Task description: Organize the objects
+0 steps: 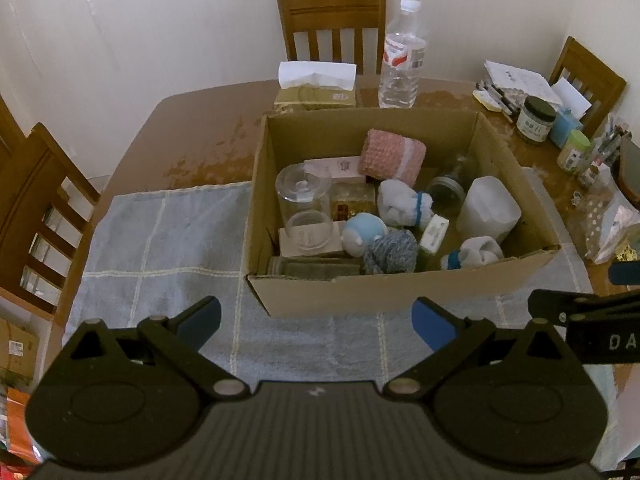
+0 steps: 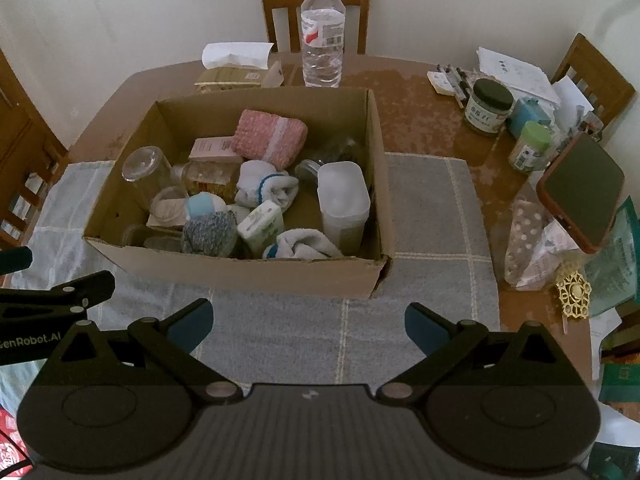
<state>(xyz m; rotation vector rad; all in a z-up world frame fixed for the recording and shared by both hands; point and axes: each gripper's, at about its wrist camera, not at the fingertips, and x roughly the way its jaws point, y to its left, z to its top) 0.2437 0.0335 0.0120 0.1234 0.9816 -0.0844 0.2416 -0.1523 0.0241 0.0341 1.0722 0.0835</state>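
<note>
An open cardboard box (image 1: 360, 292) (image 2: 248, 272) stands on a grey checked cloth (image 1: 160, 240) (image 2: 432, 216). Inside lie a pink knitted roll (image 1: 394, 156) (image 2: 270, 134), clear glass jars (image 1: 304, 192) (image 2: 142, 168), white-and-blue socks (image 1: 404, 202) (image 2: 266, 188), a grey yarn ball (image 1: 394, 252) (image 2: 210, 234), a white plastic container (image 1: 488, 208) (image 2: 343, 200) and a small white box (image 2: 260, 222). My left gripper (image 1: 316, 322) is open and empty, in front of the box. My right gripper (image 2: 308, 324) is open and empty, also in front of the box.
A water bottle (image 1: 402, 56) (image 2: 323, 28) and tissue box (image 1: 316, 84) stand behind the box. Jars (image 2: 488, 106), papers, a phone (image 2: 582, 192) and bags crowd the table's right side. Wooden chairs (image 1: 332, 28) surround the table. The right gripper's body (image 1: 592, 320) shows in the left view.
</note>
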